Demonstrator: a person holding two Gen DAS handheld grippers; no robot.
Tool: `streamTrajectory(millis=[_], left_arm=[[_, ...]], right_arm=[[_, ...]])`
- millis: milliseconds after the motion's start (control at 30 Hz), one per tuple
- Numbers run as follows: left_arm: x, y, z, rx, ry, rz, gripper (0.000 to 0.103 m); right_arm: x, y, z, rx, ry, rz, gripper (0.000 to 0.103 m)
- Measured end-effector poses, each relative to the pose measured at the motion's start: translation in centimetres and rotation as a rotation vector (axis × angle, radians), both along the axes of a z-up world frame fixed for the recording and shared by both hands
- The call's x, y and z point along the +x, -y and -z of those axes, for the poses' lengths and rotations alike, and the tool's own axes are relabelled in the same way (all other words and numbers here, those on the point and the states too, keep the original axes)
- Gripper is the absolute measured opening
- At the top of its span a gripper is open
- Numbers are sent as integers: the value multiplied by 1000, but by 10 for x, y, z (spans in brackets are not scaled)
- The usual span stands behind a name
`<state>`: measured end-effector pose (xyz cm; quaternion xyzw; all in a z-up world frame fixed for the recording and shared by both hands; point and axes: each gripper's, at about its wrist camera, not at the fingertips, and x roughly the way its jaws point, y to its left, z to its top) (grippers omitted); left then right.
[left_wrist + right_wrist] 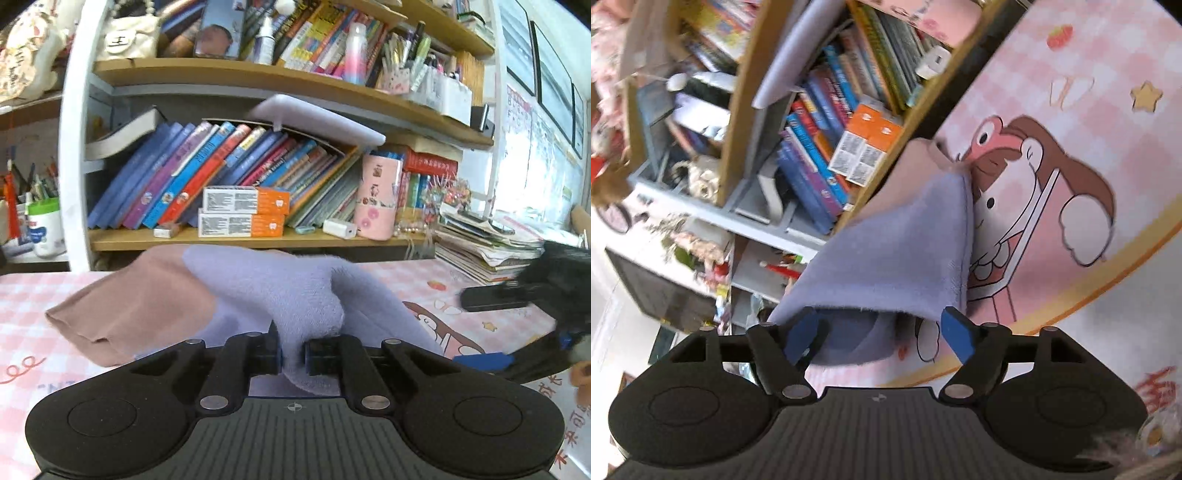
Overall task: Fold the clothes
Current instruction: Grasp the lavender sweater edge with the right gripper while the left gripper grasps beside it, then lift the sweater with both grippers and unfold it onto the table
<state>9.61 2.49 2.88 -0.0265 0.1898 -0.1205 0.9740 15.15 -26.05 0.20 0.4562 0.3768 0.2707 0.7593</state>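
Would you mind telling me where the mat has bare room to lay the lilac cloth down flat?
Bare mat lies left of the pink garment, and more to the right, between the lilac cloth and the paper stack. Behind, the shelf is crowded with books and boxes.

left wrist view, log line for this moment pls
left gripper shut on lavender cloth | right gripper open, cloth edge between fingers | pink cloth on table
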Motion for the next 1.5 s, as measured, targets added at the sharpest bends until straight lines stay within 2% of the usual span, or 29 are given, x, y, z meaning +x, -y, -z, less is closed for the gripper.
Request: streamTrajectory(millis=[133, 367, 467, 533, 567, 600, 633, 667, 733, 800, 867, 1000, 1067, 1200, 1267, 1367, 1400, 1433, 1500], left_arm=[[-16, -20, -4, 15, 8, -32, 9], [-42, -50, 1, 65, 11, -70, 8], [-46, -59, 3, 57, 12, -71, 8], [-47, -61, 5, 68, 9, -71, 8], [-48, -63, 6, 73, 7, -70, 8], [-49, -64, 7, 78, 6, -72, 8], [-51, -67, 8, 84, 4, -78, 8], [-53, -69, 8, 91, 3, -86, 8], [-58, -76, 9, 104, 2, -101, 7], [-64, -84, 9, 122, -5, -117, 7], [-69, -88, 10, 140, -18, -119, 7], [-89, -80, -9, 157, 30, -45, 7], [-105, -63, -34, 147, 100, 58, 6], [-139, -37, -94, 13, 323, 321, 6], [-154, -34, -128, -111, 453, 467, 6], [-160, -35, -157, -261, 544, 597, 6], [-158, -38, -162, -312, 553, 629, 6], [-151, -43, -157, -350, 529, 634, 6], [-136, -53, -149, -427, 478, 643, 6]], right_arm=[[15, -21, 4, -47, -42, 27, 75], [11, -40, -15, -304, 47, 45, 77], [13, -44, -7, -313, 8, 20, 75], [14, -51, -2, -290, -21, -15, 68], [14, -56, 1, -277, -34, -38, 68], [13, -61, 3, -265, -46, -62, 62], [13, -65, 6, -252, -59, -85, 49], [13, -70, 8, -239, -71, -108, 45], [7, -74, 16, -191, -95, -149, 23], [-2, -73, 25, -101, -109, -182, 14], [-12, -68, 22, -15, -55, -169, 11], [-27, -38, -22, 209, 167, -84, 9], [-33, -16, -55, 284, 285, -30, 9], [-49, 34, -138, 410, 589, 96, 9], [-52, 48, -185, 414, 738, 125, 9], [-54, 47, -250, 358, 931, 109, 9], [-54, 40, -264, 325, 979, 94, 9], [-54, 33, -277, 289, 1024, 78, 9], [-43, 10, -285, 208, 1040, 50, 9]])
